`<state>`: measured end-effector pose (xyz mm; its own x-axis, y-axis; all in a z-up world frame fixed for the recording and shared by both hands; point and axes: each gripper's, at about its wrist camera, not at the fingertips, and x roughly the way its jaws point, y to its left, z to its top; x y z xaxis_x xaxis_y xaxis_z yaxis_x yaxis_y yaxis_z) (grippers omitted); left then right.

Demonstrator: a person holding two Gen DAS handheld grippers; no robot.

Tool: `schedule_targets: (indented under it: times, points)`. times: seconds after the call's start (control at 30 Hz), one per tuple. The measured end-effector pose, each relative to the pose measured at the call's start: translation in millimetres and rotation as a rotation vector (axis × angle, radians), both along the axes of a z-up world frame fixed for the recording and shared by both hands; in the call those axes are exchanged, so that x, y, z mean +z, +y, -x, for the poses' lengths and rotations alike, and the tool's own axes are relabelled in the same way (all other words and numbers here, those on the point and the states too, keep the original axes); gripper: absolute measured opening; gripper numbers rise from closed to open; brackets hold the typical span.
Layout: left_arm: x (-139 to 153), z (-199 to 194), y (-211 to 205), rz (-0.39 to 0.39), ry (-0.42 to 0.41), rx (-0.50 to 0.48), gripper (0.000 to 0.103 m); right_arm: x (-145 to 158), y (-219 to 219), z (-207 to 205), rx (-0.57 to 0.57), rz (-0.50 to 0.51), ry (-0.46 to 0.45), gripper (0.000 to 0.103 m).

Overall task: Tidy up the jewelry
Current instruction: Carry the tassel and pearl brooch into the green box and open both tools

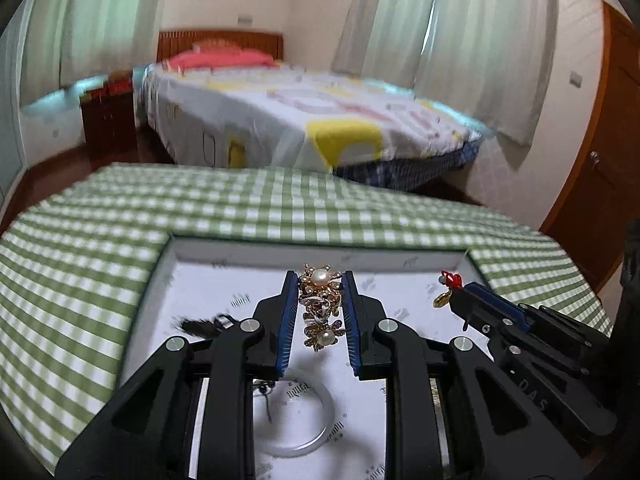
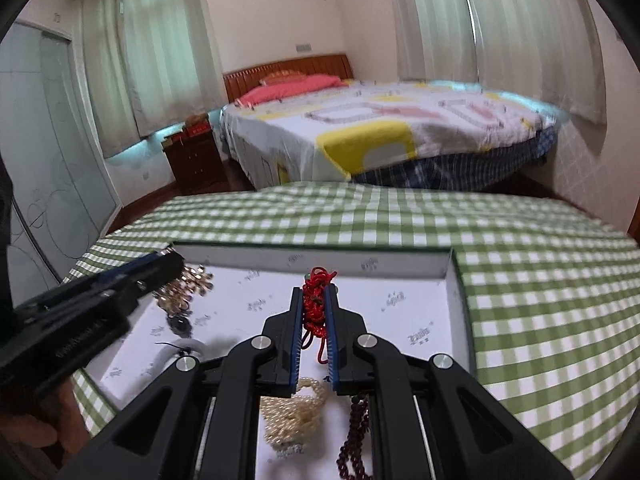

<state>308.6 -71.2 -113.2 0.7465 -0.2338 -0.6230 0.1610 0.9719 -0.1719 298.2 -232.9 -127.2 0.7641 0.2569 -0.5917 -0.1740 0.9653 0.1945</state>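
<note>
While left gripper [image 1: 320, 312] clamps pearl brooch [image 1: 321, 304], right gripper [image 2: 314, 320] pinches red cord [image 2: 315, 304]

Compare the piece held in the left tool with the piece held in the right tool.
The gold pearl-flower piece is metal with white pearls; the red knotted cord piece is woven thread. The gold piece fills a wider gap in the left tool; the red piece is pinched narrow in the right tool. Both are held above the white tray.
</note>
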Motion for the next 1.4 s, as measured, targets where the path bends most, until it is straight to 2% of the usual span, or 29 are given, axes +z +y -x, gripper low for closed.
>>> schedule_targets:
  times: [0.2, 0.33, 0.47, 0.63, 0.67, 0.7, 0.97, 1.33, 1.4]
  points:
    - [-30.8, -23.1, 1.6, 0.003, 0.135, 0.016, 0.022, -21.7, 0.8, -15.8, 0.007, 0.019, 0.087, 0.011]
    - [-35.9, -26.1, 1.8, -0.009, 0.168, 0.018, 0.022, -29.1, 2.9, -19.5, 0.016, 0.025, 0.134, 0.011]
    - [-36.4, -29.9, -6.7, -0.055, 0.188, -0.001, 0.022, -29.9, 5.5, -24.0, 0.027, 0.043, 0.169, 0.012]
    - [-37.8, -28.1, -7.8, -0.053, 0.200, -0.007, 0.033, -30.1, 3.2, -22.9, 0.025, 0.038, 0.168, 0.029]
    - [-37.5, -28.0, -8.1, -0.053, 0.199, -0.008, 0.042, -30.1, 3.4, -22.4, 0.026, 0.040, 0.166, 0.033]
    - [-37.4, -27.8, -8.2, -0.053, 0.196, -0.007, 0.049, -29.7, 3.6, -21.8, 0.026, 0.042, 0.165, 0.034]
    - [-25.8, -14.5, -0.3, -0.032, 0.135, -0.005, 0.050, -24.1, 0.0, -11.5, 0.012, 0.034, 0.120, 0.036]
    - [26.2, 47.7, 36.0, 0.000, -0.071, 0.066, 0.054, 13.6, -4.3, 30.4, -0.009, 0.014, 0.004, 0.036]
    - [33.4, 57.6, 43.0, 0.005, -0.094, 0.081, 0.058, 21.3, -3.3, 41.0, -0.011, 0.018, -0.018, 0.036]
